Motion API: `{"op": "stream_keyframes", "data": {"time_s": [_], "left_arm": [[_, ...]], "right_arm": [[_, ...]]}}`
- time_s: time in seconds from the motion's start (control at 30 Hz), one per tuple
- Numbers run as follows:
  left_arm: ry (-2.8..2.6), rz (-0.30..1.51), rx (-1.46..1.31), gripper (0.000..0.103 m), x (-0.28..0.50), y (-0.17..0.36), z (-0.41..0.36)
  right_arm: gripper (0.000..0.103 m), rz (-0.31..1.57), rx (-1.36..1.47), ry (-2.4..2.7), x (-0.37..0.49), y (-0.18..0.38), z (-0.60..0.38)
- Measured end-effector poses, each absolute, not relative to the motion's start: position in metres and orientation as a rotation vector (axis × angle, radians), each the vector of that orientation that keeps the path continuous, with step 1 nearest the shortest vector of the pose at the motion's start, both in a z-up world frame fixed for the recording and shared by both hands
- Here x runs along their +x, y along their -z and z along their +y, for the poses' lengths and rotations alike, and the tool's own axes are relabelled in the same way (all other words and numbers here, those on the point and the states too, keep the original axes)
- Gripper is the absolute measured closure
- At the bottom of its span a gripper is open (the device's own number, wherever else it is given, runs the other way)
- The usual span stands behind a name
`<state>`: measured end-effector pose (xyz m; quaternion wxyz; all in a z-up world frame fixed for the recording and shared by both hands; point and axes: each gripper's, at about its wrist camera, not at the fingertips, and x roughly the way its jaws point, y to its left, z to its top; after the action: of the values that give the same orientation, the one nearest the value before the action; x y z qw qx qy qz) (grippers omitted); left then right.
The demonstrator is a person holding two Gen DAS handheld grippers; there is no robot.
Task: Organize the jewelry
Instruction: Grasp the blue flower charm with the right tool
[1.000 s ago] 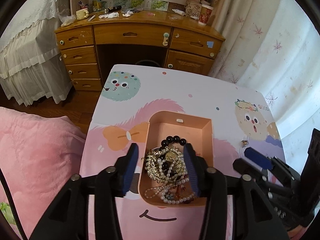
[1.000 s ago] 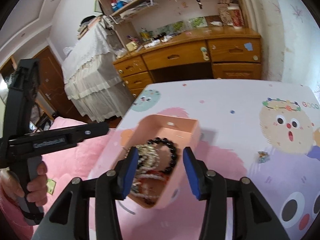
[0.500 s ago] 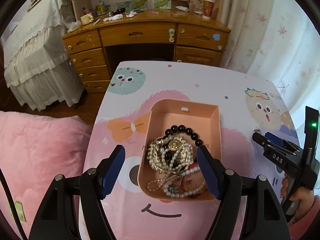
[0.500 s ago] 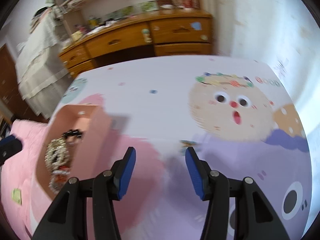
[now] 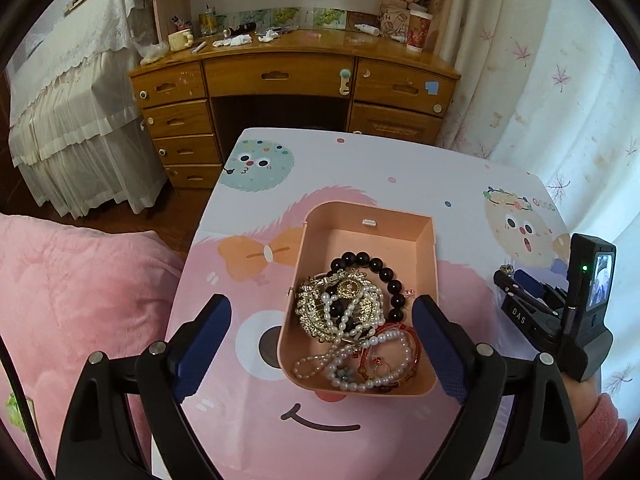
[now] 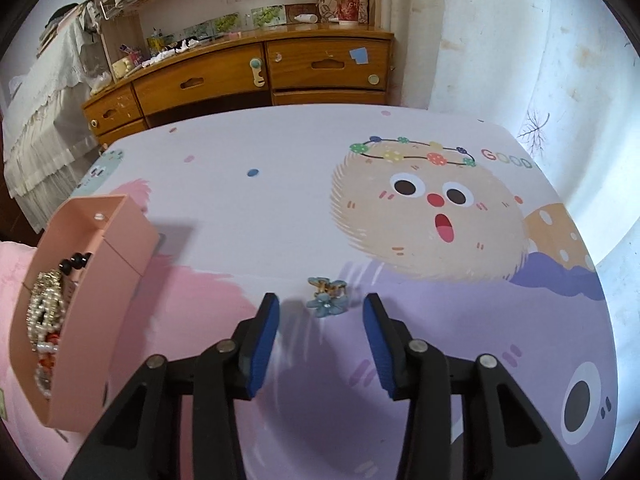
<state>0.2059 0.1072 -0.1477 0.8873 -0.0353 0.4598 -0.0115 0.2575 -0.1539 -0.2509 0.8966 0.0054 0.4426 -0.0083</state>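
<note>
A pink open box (image 5: pixel 428 248) sits on the cartoon-printed table (image 5: pixel 360 168) and holds a heap of jewelry (image 5: pixel 352 320): black beads, pearls, gold pieces. My left gripper (image 5: pixel 322 344) is open, its blue pads on either side of the box's near end, holding nothing. The box also shows at the left of the right wrist view (image 6: pixel 120 256). A small blue flower hair clip (image 6: pixel 327 299) lies on the table. My right gripper (image 6: pixel 322 342) is open, with the clip just ahead between its pads. The right gripper also shows at the left wrist view's right edge (image 5: pixel 524 288).
A wooden desk with drawers (image 5: pixel 280 80) stands beyond the table's far edge. A pink quilt (image 5: pixel 72 300) lies to the left of the table. Curtains (image 5: pixel 540 80) hang at the right. The table's right edge (image 6: pixel 560 184) runs near the curtain.
My left gripper has opened wide around the box. My right gripper has swung right, away from the box, and now faces the blue flower clip.
</note>
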Motion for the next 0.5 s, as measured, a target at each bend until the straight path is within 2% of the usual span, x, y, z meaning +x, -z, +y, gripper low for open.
{"op": "stream_keyframes", "data": {"time_s": [0.03,0.1,0.5], "left_arm": [[0.024,0.957,-0.075,0.012,0.206,0.148,0.107],[0.026,0.962,-0.081,0.012,0.205,0.149,0.111],[0.002,0.984,-0.072,0.012,0.198,0.155,0.137]], "right_arm": [[0.072,0.913,0.003,0.021,0.258,0.251,-0.154],[0.083,0.907,-0.002,0.027,0.258,0.251,-0.154],[0.083,0.845,0.070,-0.063,0.241,0.218,-0.126]]}}
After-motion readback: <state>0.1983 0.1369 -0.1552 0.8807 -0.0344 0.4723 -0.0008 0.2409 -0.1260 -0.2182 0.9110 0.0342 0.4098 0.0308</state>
